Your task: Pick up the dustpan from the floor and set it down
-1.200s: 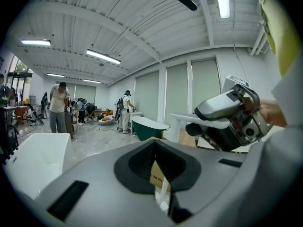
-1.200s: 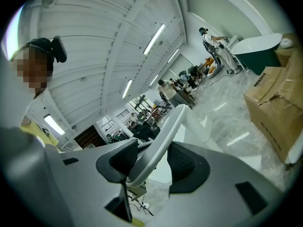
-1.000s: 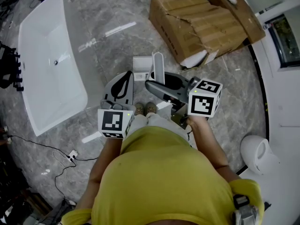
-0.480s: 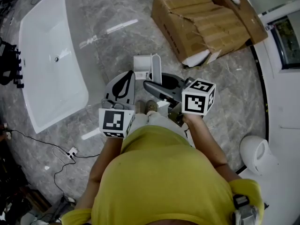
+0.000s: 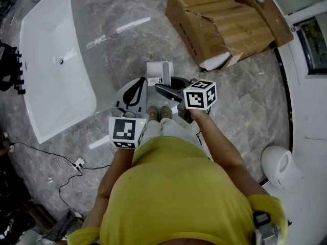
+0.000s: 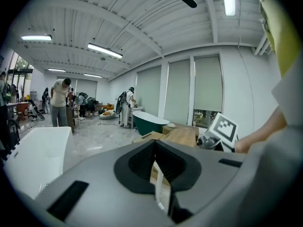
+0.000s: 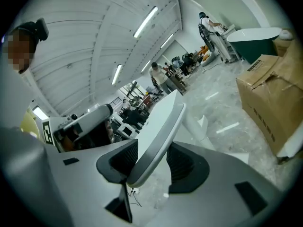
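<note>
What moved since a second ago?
The right hand-held gripper went down toward the floor, carrying the white dustpan clamped in its jaws. The left hand-held gripper, the bathtub and the cardboard box stayed where they were.

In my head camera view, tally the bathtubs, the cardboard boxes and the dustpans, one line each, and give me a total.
Bathtubs: 1
Cardboard boxes: 2
Dustpans: 1
Total: 4
</note>
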A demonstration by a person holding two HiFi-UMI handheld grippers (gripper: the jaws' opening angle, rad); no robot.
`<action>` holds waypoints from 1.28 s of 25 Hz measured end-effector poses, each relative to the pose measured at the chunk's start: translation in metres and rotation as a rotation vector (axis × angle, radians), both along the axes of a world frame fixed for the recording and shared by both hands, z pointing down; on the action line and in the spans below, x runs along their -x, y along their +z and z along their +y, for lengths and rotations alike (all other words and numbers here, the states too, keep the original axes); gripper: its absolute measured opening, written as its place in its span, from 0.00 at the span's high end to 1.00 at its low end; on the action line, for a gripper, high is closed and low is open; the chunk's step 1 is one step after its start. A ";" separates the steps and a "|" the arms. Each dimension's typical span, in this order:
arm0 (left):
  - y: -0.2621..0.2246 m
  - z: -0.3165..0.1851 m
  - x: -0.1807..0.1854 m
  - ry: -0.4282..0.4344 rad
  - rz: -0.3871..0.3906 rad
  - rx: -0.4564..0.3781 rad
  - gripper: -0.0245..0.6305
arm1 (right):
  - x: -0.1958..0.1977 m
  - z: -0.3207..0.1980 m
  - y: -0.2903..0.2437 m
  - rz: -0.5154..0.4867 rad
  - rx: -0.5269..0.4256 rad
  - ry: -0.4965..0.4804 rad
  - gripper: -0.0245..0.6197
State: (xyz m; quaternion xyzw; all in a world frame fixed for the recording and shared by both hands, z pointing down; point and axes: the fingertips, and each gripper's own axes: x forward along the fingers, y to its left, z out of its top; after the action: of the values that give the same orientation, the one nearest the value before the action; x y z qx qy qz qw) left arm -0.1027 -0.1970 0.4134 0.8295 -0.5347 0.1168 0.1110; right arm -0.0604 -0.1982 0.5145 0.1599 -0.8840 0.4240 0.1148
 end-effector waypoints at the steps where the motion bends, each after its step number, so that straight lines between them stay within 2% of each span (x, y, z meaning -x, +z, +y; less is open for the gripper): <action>1: 0.001 -0.001 0.001 -0.003 0.002 0.001 0.96 | 0.001 -0.001 0.009 0.012 0.005 -0.007 0.65; 12: 0.009 -0.002 0.004 -0.007 -0.002 0.028 0.96 | 0.000 -0.009 0.076 0.063 0.053 -0.029 0.66; 16: 0.007 -0.005 0.005 -0.007 -0.001 0.014 0.96 | -0.003 -0.011 0.094 0.104 0.068 -0.027 0.66; 20: 0.008 -0.005 0.006 -0.010 0.002 0.011 0.96 | -0.006 -0.011 0.100 0.117 0.086 -0.026 0.66; 24: 0.010 -0.006 0.004 -0.009 0.004 0.013 0.96 | -0.013 -0.012 0.105 0.208 0.115 -0.017 0.65; 27: 0.011 -0.008 0.001 -0.002 0.002 0.012 0.96 | -0.018 -0.011 0.102 0.230 0.147 0.009 0.64; 30: 0.010 -0.008 -0.005 0.008 0.006 0.013 0.96 | -0.027 -0.009 0.101 0.262 0.159 0.042 0.60; 32: 0.011 -0.007 -0.008 0.016 0.004 0.021 0.96 | -0.033 -0.010 0.097 0.277 0.155 0.081 0.53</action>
State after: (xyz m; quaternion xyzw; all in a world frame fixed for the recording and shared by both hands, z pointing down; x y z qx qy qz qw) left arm -0.0946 -0.2036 0.4239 0.8328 -0.5266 0.1216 0.1200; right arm -0.0276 -0.2078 0.6117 0.2431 -0.8171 0.4693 0.2304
